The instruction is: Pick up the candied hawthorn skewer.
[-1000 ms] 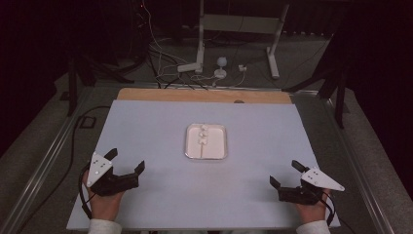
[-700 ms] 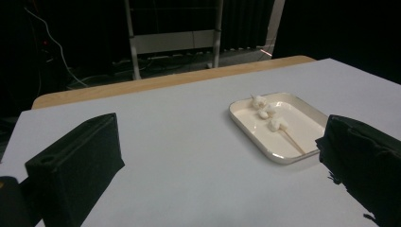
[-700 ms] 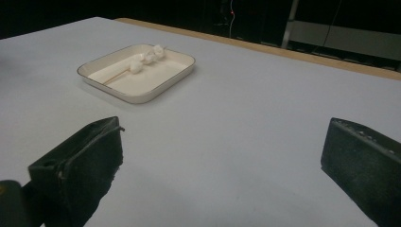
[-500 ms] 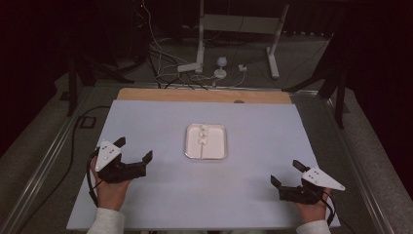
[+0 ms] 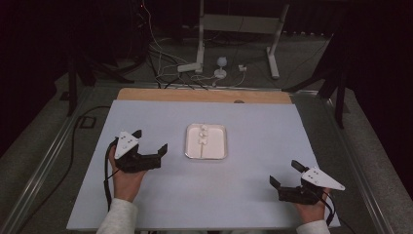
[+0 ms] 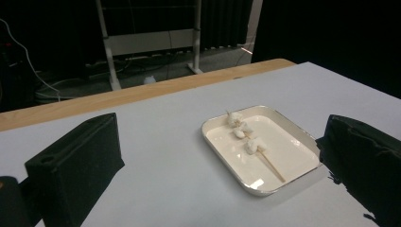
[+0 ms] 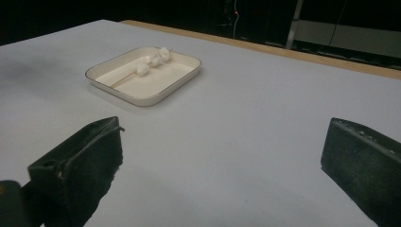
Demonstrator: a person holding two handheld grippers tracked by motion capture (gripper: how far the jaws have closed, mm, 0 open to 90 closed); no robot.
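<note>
The left tool (image 5: 150,141) has travelled forward and inward across the pale blue-grey counter (image 5: 253,126) since a second ago, when it sat near the near-left corner; it now hangs just left of the shallow white rectangular tray (image 5: 222,146), with its grey three-cornered plate tilted up. The right tool (image 5: 285,174) has kept its place near the near-right corner, and the tray has not shifted.

Both tools stand wide open, their black jaws well apart and holding nothing.

On the tray lies a thin wooden skewer threaded with three small white marshmallow-like pieces (image 5: 202,136), the pieces toward the far end and the bare stick pointing toward the person. In the left gripper view the tray (image 6: 215,142) sits ahead and toward the right jaw, near it but not touching, the skewer (image 6: 247,139) running lengthwise down its middle. In the right gripper view the tray (image 7: 118,90) lies well ahead and off toward the left jaw, well apart from the tool, with the skewer (image 7: 142,69) in its far half.
</note>
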